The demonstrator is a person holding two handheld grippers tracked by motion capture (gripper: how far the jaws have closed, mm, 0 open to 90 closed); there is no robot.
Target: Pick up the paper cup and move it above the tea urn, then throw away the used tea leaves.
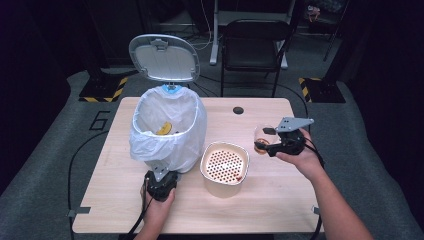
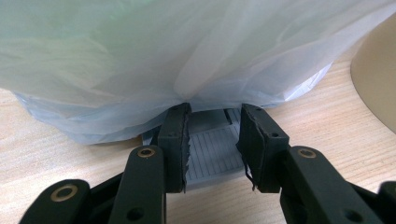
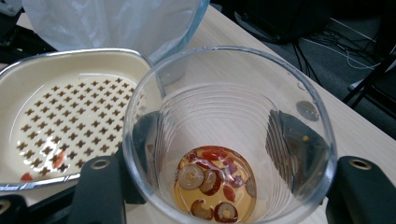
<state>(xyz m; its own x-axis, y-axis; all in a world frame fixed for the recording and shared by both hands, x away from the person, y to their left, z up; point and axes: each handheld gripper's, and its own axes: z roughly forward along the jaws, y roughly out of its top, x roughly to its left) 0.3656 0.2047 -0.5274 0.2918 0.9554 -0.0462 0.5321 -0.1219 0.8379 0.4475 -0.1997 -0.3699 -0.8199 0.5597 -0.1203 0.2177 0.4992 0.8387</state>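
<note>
The wooden table [image 1: 260, 200] carried three containers at the time of inspection. Largest was the pedal bin [image 1: 167, 132], standing at the left of the tabletop with its grey lid [image 1: 164, 57] raised upright behind it. A white plastic liner [image 1: 190, 130] was folded over its rim and hung down the outside. Inside, one yellow scrap [image 1: 164, 128] lay on the liner; what it was could not be determined.

Next in size was the cream strainer basin [image 1: 224, 169], set just right of the bin near the table's middle. Its perforated insert [image 3: 70, 126] held a few small red fragments, seen in the right gripper view, and was otherwise bare.

Smallest was the clear glass [image 3: 231, 135], held clear of the tabletop to the right of the basin. At its bottom sat a shallow pool of amber liquid with red date slices [image 3: 212, 179] in it. The right gripper [image 1: 274, 141] was clamped on the glass, one jaw against each side of its wall.

The left gripper [image 1: 161, 182] was at the foot of the bin, jaws pinching the grey ribbed pedal [image 2: 212, 154] from either side, beneath the overhang of the liner.

A black chair [image 1: 255, 47] stood on the floor beyond the table.
</note>
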